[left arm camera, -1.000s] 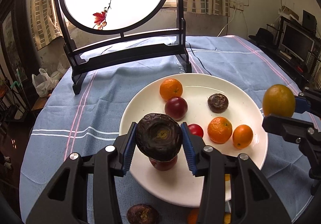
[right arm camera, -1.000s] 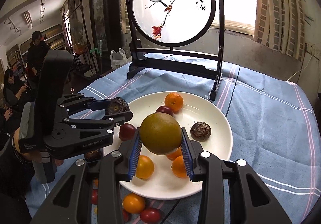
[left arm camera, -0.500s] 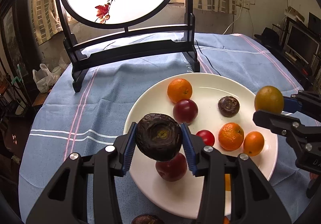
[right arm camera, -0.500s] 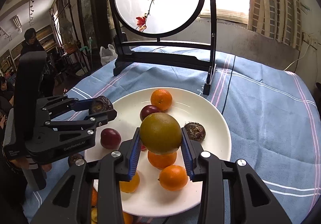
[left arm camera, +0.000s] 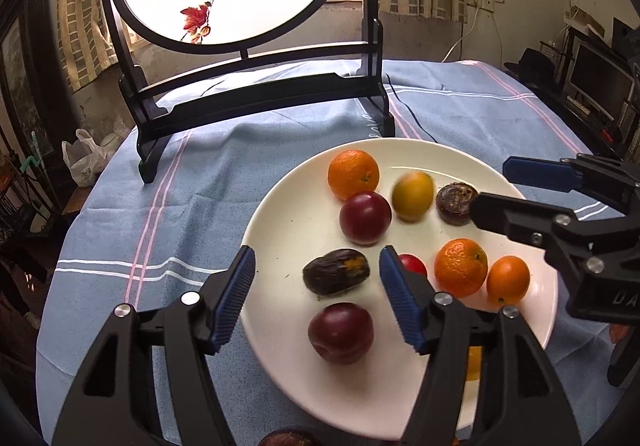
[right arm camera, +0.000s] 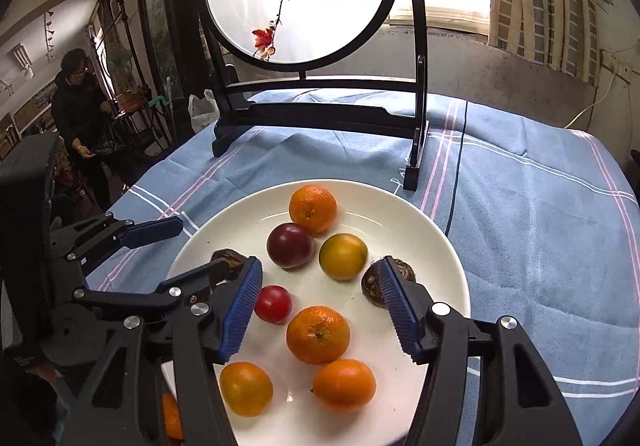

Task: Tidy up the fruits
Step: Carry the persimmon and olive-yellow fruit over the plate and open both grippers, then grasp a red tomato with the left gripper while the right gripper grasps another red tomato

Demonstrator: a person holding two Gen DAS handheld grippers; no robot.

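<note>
Both tools gape wide, gripping nothing — the left tool (left arm camera: 316, 300) hangs over a dark wrinkled fruit (left arm camera: 336, 276) lying on the white plate (left arm camera: 280, 214), the right tool (right arm camera: 320, 302) over the yellow-green fruit (right arm camera: 343, 256) beside a plum (right arm camera: 290, 245).

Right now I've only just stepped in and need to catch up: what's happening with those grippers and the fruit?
A person holding two grippers is sorting fruit onto a white plate. Both the left gripper and the right gripper are open and empty above it. A dark wrinkled fruit lies on the plate between the left fingers, and a yellow-green fruit sits beside a red plum, blurred in the left view.
</note>
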